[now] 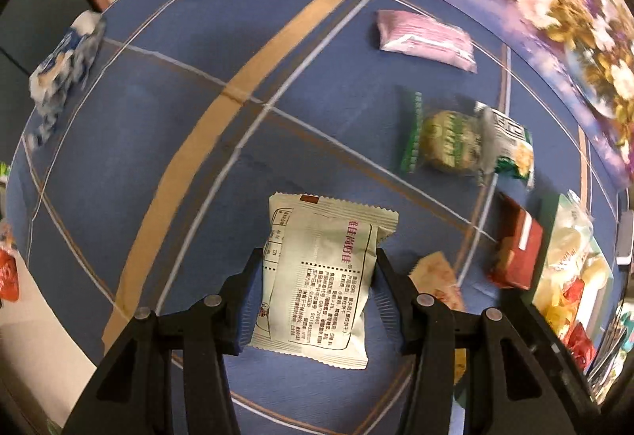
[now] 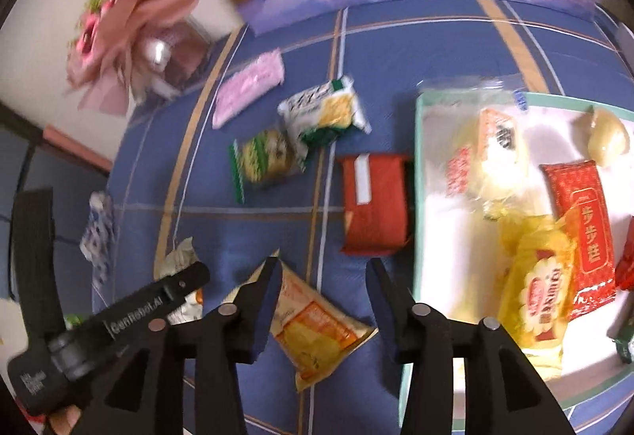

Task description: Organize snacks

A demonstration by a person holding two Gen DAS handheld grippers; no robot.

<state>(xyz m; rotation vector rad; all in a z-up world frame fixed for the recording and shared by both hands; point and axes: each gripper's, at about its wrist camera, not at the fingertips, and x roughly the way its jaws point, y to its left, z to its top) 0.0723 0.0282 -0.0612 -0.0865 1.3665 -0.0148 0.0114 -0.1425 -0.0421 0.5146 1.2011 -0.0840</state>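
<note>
left gripper [image 1: 319, 276] clamped on white snack packet [image 1: 317, 276] above blue tablecloth [image 1: 158, 137] | right gripper [image 2: 323, 284] parted over orange packet [image 2: 317, 332], not pressing | tray [image 2: 420, 197] interior with snacks seen only in right view

Between the left gripper's fingers [image 1: 253, 300] sits a flat packet [image 1: 317, 276], its far end reaching out beyond the tips. On the surface [image 1: 166, 141] ahead and to the right of them lie a round biscuit pack [image 1: 443, 145] and, farther off, a long pouch [image 1: 426, 38]. Between the right gripper's fingers [image 2: 273, 300] a wafer packet [image 2: 317, 332] lies on the surface, nearer the left one. Beyond the tips rests a folded packet [image 2: 376, 205]; right of it, a tray [image 2: 420, 197] holds several snacks.
</note>
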